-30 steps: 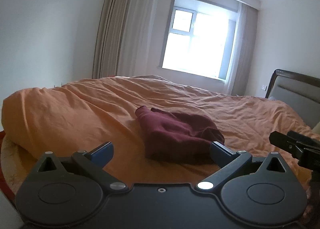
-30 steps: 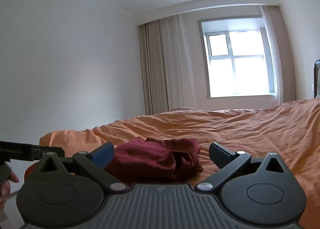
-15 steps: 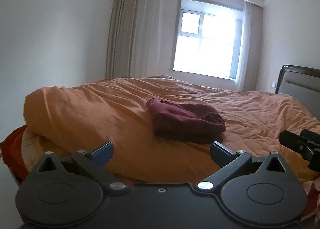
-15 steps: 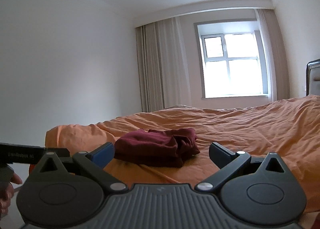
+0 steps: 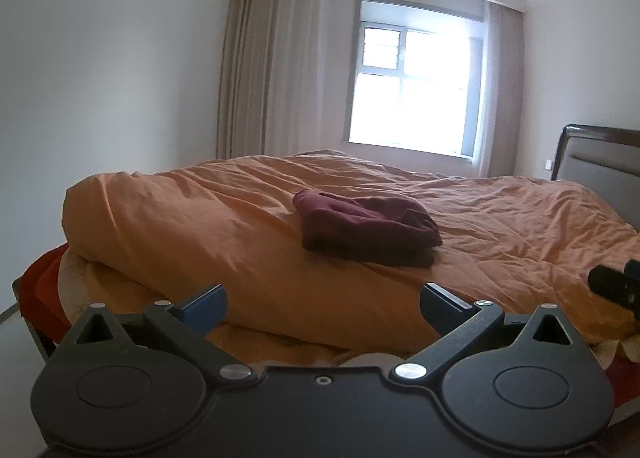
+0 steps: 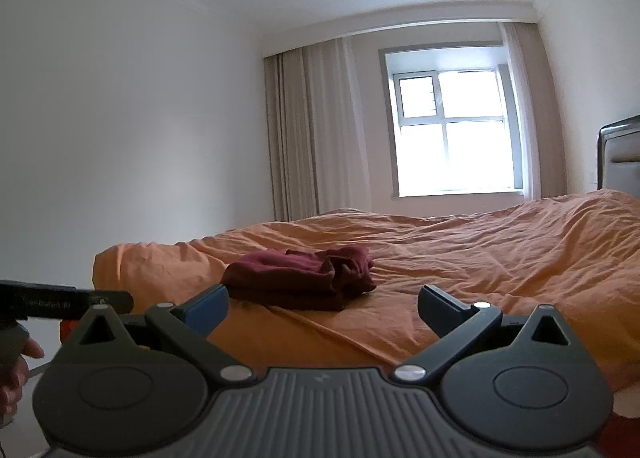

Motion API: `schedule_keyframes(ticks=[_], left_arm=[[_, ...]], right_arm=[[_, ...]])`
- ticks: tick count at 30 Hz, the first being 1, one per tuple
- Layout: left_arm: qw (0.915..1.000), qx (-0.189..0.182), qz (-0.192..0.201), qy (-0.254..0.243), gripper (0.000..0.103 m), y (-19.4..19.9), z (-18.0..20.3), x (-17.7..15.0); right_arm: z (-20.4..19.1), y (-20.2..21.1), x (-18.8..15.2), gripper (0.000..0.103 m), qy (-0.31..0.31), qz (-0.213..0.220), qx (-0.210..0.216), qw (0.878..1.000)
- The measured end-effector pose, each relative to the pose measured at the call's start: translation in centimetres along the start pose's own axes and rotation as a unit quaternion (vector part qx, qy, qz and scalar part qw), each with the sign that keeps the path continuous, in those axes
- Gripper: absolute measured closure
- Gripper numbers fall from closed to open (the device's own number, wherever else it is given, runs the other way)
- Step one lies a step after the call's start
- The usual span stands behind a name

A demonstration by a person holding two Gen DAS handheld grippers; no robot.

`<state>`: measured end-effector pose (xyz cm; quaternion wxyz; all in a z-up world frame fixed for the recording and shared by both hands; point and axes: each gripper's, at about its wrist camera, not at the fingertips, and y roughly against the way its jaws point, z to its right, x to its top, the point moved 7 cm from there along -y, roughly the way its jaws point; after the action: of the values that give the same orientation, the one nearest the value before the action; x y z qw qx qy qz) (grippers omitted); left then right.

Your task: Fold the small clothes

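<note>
Both my tools have drawn back and up from the bed over the last second: the garment [image 5: 368, 230] that sat close in front of the fingers now lies farther off and smaller in both views, and more of the window wall shows above it.

The garment is a dark red bundle, already doubled over on itself, lying on the orange duvet [image 5: 200, 226] near the foot corner of the bed [image 6: 520, 258]. In the left view its long axis runs left to right and tips slightly downward toward the right. In the right view its bunched, rumpled end points right, toward the headboard [image 6: 620, 154].

From the left tool [image 5: 322, 304] the garment lies ahead and a little right of centre. From the right tool [image 6: 322, 304] it lies ahead and a little left. So it sits between the two lines of reach, well apart from both. I cannot tell which tool is nearer.

Both tools stand wide, jaws spread and empty. I judge the fold as done or nearly so; if more is wanted, each tool would go forward and inward to its own end of the bundle. The right tool's tip [image 5: 612, 284] shows at the left view's right edge, and a hand [image 6: 16, 370] at the right view's left edge.
</note>
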<state>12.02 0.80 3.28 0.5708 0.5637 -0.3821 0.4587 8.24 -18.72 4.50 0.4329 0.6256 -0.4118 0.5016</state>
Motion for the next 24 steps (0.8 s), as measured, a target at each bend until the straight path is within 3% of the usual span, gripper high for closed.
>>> schedule_keyframes(ticks=[4, 24], left_arm=[[0.9998, -0.003, 0.007, -0.02, 0.001, 0.3, 0.5, -0.5], [1.0, 0.0, 0.004, 0.009, 0.001, 0.4, -0.6, -1.0]], right_arm=[[0.7, 0.2, 0.0, 0.0, -0.011, 0.001, -0.017, 1.0], [0.2, 0.2, -0.5, 0.0, -0.006, -0.008, -0.008, 1.0]])
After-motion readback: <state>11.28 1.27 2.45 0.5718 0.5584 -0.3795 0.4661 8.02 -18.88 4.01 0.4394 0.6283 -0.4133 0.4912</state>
